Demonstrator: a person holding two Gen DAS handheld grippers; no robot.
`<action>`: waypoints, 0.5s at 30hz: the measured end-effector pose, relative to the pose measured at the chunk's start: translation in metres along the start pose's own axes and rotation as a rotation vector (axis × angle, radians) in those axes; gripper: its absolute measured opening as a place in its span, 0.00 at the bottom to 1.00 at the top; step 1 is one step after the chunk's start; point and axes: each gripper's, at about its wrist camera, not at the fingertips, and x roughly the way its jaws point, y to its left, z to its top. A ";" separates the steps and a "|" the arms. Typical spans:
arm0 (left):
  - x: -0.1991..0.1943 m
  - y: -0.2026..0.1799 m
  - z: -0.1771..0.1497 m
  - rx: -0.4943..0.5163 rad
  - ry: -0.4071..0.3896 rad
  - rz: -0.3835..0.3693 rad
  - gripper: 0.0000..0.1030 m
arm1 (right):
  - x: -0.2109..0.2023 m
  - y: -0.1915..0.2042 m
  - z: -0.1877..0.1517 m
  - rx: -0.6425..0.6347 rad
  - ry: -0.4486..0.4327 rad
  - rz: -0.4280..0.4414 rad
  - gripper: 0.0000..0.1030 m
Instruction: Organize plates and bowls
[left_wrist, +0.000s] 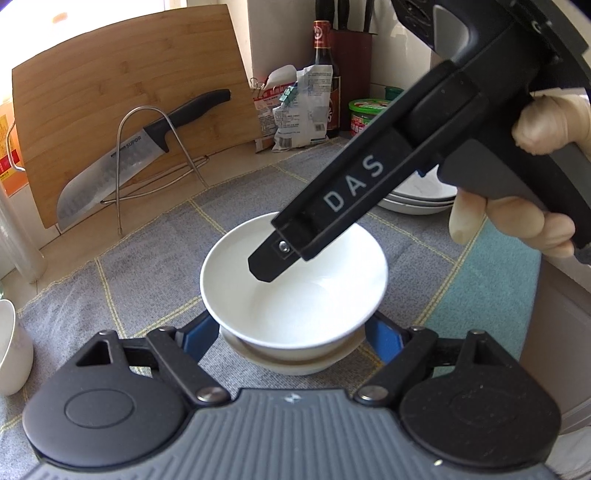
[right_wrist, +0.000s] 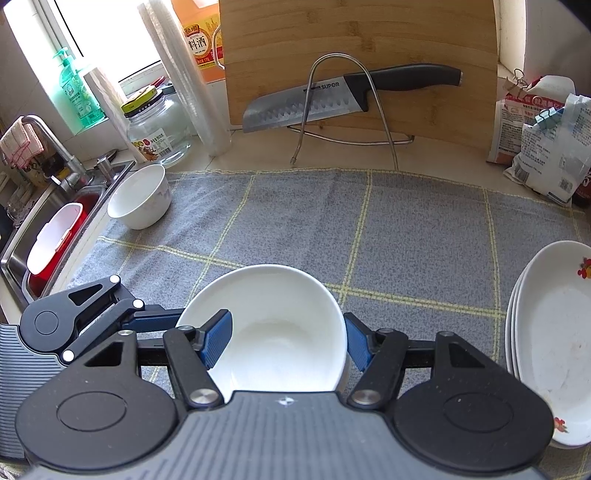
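Plates (right_wrist: 550, 332) stacked right; my right hand-held gripper (right_wrist: 284, 339) pinches a bowl (right_wrist: 273, 325) onto another, left one (left_wrist: 291, 332) spread; far-left bowl (right_wrist: 140, 201) remains.

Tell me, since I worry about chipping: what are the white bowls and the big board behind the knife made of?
The white round top bowl and the white bowl beneath it look like glazed ceramic or porcelain: smooth, glossy, with soft window glare. Melamine cannot be ruled out. The tan rectangular cutting board looks like bamboo or wood: matte, with pale parallel strips.
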 end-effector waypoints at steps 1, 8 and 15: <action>0.000 0.000 0.000 0.000 0.000 0.000 0.84 | 0.000 0.000 0.000 -0.002 0.000 0.000 0.68; 0.001 0.001 -0.001 -0.006 0.000 -0.003 0.85 | 0.001 -0.001 0.000 -0.001 0.002 -0.002 0.68; 0.001 0.001 -0.001 -0.007 0.000 -0.004 0.85 | 0.003 0.000 0.000 -0.004 0.005 -0.006 0.68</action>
